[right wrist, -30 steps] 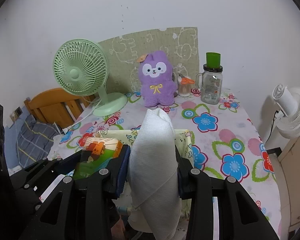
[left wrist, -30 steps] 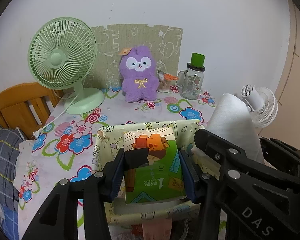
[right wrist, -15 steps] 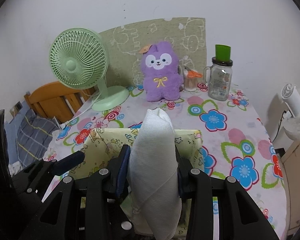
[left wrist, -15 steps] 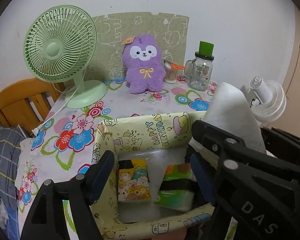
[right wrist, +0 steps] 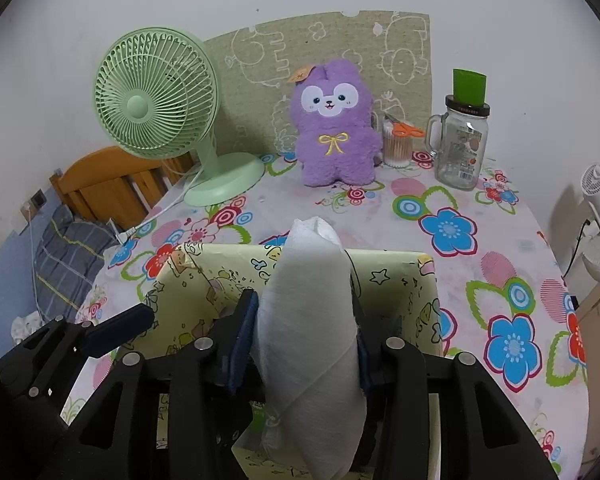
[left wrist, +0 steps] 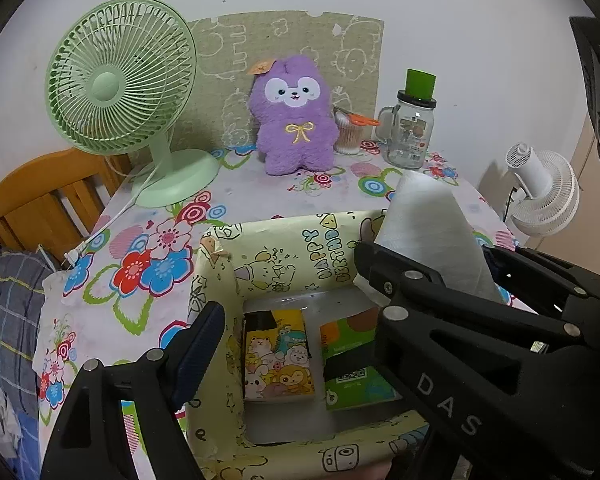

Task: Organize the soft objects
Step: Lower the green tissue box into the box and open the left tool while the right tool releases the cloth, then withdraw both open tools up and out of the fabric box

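I have the white towel roll (right wrist: 312,344) clamped upright between the fingers of my right gripper (right wrist: 306,340), held above the near right part of the yellow box (left wrist: 220,280). Two tissue packs lie flat on the box floor: a yellow cartoon pack (left wrist: 278,356) on the left and a green pack (left wrist: 352,364) just beside it on the right, partly hidden by my right gripper in the left wrist view. My left gripper (left wrist: 292,332) hangs over the box with its fingers spread wide, holding nothing. The bare strip of box floor I can see runs along the near wall.

The box sits at the near edge of a table (right wrist: 460,208) with a flowered cloth. Well behind it stand a green fan (left wrist: 120,80), a purple plush toy (left wrist: 294,120), a cup of cotton swabs (right wrist: 398,146) and a glass jar (right wrist: 462,148), all close to the wall. A white fan (left wrist: 544,192) stands off the table's right side.
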A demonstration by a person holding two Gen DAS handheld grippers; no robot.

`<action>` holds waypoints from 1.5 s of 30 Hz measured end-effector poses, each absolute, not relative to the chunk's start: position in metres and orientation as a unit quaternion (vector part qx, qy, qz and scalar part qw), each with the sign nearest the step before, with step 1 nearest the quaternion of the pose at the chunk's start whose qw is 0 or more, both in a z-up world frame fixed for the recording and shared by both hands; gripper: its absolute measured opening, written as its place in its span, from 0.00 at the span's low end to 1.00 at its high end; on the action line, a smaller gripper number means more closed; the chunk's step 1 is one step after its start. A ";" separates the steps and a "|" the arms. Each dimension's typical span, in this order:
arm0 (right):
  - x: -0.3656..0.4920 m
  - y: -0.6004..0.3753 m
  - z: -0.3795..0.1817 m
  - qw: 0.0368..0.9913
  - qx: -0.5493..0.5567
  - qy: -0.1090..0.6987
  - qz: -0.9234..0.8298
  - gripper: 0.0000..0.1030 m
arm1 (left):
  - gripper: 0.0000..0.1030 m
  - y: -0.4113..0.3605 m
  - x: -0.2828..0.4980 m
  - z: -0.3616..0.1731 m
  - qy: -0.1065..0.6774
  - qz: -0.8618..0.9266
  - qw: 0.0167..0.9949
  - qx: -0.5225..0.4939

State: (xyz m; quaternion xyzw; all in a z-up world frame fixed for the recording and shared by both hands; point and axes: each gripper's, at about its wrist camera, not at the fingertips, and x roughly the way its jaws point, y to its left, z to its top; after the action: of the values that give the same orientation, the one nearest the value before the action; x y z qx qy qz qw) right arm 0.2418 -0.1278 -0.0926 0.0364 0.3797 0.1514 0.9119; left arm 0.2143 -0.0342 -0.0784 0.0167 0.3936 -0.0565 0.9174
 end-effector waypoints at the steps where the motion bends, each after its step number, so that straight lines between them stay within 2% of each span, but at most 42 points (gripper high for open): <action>1: 0.242 -0.128 -0.093 0.912 0.036 0.379 0.152 0.54 | 0.82 -0.034 0.214 -0.079 0.394 -0.055 0.917 0.017; 3: 0.240 -0.128 -0.091 0.913 0.036 0.375 0.155 0.59 | 0.83 -0.032 0.214 -0.079 0.396 -0.050 0.917 0.018; 6: 0.236 -0.131 -0.088 0.916 0.047 0.368 0.155 0.74 | 0.83 -0.030 0.215 -0.081 0.400 -0.049 0.915 0.014; 10: 0.231 -0.132 -0.087 0.914 0.047 0.372 0.154 0.80 | 0.88 -0.028 0.212 -0.079 0.397 -0.056 0.916 0.006; 14: 0.223 -0.126 -0.087 0.911 0.026 0.381 0.154 0.81 | 0.94 -0.031 0.205 -0.077 0.391 -0.058 0.918 0.015; 45: 0.147 -0.139 -0.046 0.934 0.026 0.339 0.115 0.95 | 1.00 -0.032 0.135 -0.042 0.341 -0.065 0.938 0.013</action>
State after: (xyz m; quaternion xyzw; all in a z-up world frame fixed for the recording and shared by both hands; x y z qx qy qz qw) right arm 0.1469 -0.1390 -0.0460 0.0264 0.3386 0.1147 0.9335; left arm 0.1348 -0.0315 -0.0418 0.0128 0.3411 -0.0648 0.9377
